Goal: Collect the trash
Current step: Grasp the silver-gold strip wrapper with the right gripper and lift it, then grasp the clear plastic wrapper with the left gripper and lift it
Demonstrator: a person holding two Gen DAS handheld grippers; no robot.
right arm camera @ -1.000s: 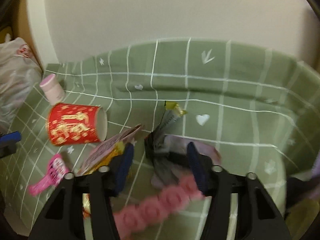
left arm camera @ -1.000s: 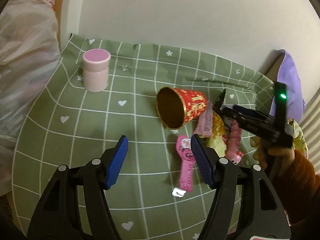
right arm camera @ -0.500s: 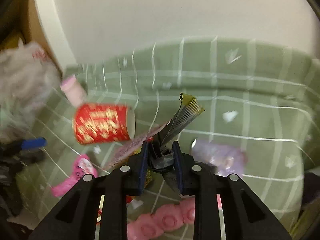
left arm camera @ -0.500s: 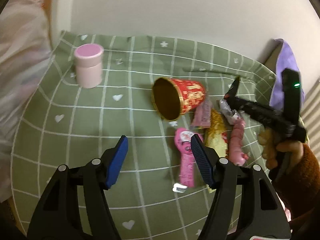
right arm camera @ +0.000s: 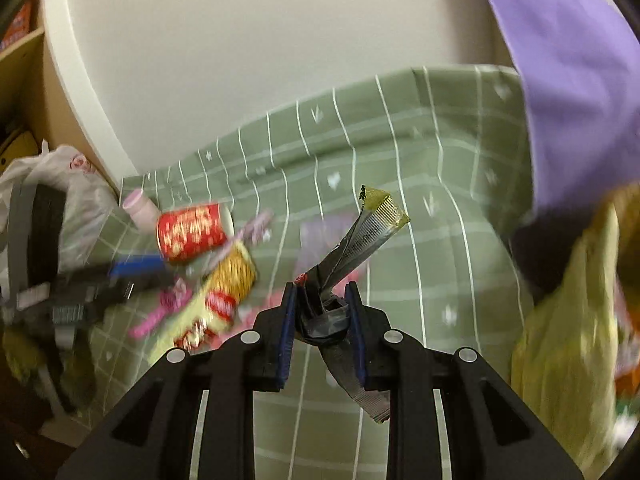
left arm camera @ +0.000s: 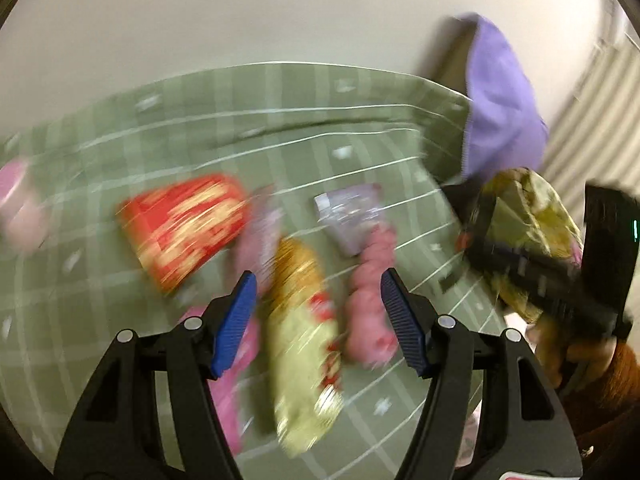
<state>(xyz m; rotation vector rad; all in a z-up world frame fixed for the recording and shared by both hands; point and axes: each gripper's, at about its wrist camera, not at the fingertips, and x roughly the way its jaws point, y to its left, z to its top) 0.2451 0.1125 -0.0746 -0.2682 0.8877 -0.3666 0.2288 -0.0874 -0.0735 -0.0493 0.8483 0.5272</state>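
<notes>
My right gripper is shut on a crumpled dark silver wrapper with a gold tip, held up above the green checked cloth. In the blurred left wrist view my left gripper stands open over a yellow-gold snack wrapper and a pink bumpy strip, with nothing pressed between its pads. A red paper cup lies on its side to the left. A silvery-lilac wrapper lies beyond the strip. The right gripper shows at the right edge, held by a hand.
A yellow-green bag hangs at the right under a purple cloth. A pink jar stands at the cloth's far left corner beside a white plastic bag. A pink wrapper lies near the left gripper.
My right gripper closed on the dark silver wrapper, lifted it off the cloth and carried it right. My left gripper swung right, from beside the cup to over the yellow wrapper and pink strip.
</notes>
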